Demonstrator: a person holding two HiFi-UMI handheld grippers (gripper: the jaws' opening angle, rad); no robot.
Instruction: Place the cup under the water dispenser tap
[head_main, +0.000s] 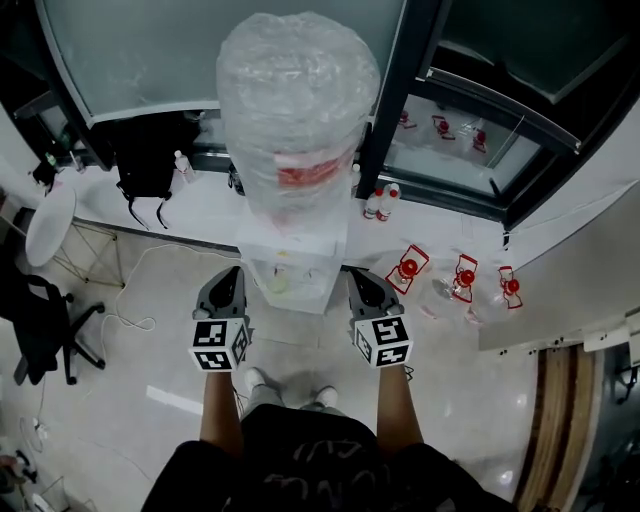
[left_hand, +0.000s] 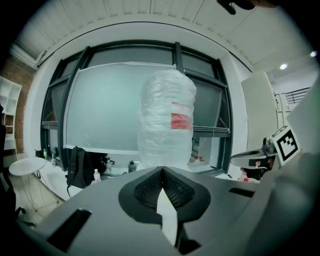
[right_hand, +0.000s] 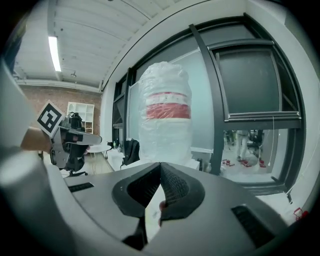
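The white water dispenser (head_main: 300, 262) stands in front of me, topped by a big bottle (head_main: 296, 110) wrapped in clear plastic with a red label. A small pale yellowish thing (head_main: 278, 283) sits in its tap recess; I cannot tell whether it is the cup. My left gripper (head_main: 232, 272) hovers just left of the dispenser's front and my right gripper (head_main: 357, 275) just right of it. Both are shut with nothing held. In the left gripper view the gripper (left_hand: 162, 169) points at the bottle (left_hand: 166, 120). The right gripper (right_hand: 160, 165) faces the bottle (right_hand: 165, 115) too.
A black backpack (head_main: 150, 165) and small water bottles (head_main: 378, 203) stand on the white window ledge behind the dispenser. Red-and-white items (head_main: 410, 268) lie on the floor to the right. A round white table (head_main: 50, 225) and a black office chair (head_main: 45, 330) stand at the left.
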